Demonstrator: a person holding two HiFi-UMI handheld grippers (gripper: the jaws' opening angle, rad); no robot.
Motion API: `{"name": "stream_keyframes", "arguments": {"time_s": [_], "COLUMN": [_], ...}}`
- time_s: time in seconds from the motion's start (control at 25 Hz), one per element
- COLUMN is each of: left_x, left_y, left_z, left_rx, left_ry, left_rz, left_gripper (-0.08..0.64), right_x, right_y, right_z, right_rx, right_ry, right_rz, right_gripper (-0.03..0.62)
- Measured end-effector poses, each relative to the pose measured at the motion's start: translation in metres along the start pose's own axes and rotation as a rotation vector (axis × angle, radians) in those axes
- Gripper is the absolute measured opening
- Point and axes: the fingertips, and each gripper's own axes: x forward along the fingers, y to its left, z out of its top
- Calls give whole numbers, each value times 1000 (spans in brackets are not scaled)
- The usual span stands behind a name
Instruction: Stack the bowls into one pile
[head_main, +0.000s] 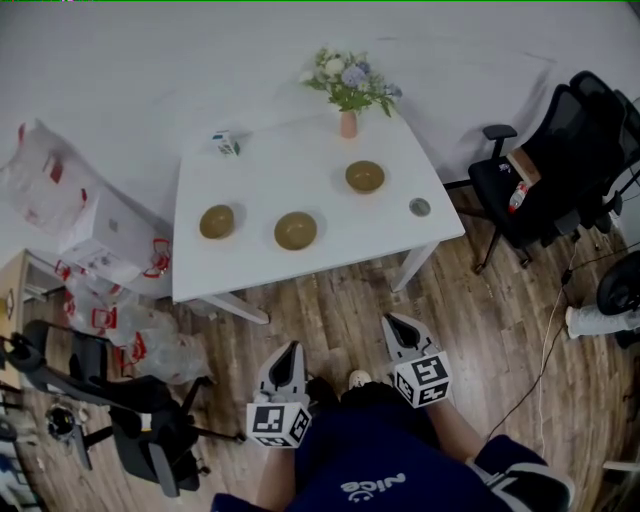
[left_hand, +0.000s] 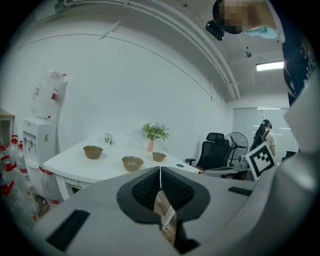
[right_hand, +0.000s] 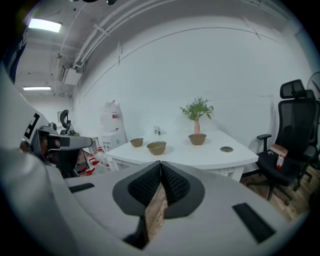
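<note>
The three bowls sit apart on the white desk, none stacked. The left bowl is near the desk's front-left edge. The middle bowl is beside it, also near the front. The right bowl is farther back, toward the vase of flowers at the far edge. All three stand upright (open side up).

A small carton stands at the desk's back-left corner. A small round grey dish lies near the right edge, to the right of the right bowl.

The left gripper and the right gripper are both held over the wooden floor, short of the desk and touching nothing on it. Both point toward the desk. Each gripper's own view shows its jaws pressed together with nothing between them (only floorboards show below the pads), and the bowls lie well beyond the tips.

A black office chair stands to the right of the desk. Another chair is at the lower left, with plastic bags heaped against the wall on that side.
</note>
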Motion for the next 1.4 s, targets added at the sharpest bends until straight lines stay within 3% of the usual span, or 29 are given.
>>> {"name": "stream_keyframes", "arguments": {"time_s": [0.24,0.48,1.04,1.4], "left_x": [18,63,197,229], "left_y": [20,47,141,171], "left_z": [-5,6,71,84], "left_rx": [-21,-31,-3,29], "left_ry": [29,26,22,37], "left_rz": [1,-71,-248,-317], "left_gripper": [21,21,21,21], "right_x": [19,50,162,196], "right_y": [-9,-24,-50,-46], "right_z": [-1,17,73,66], "right_rx": [49,84,138,185], "right_ry": [14,-8,-14,-5], "right_rz": [-15,-83,-231,-329], "right_gripper": [23,23,23,23]}}
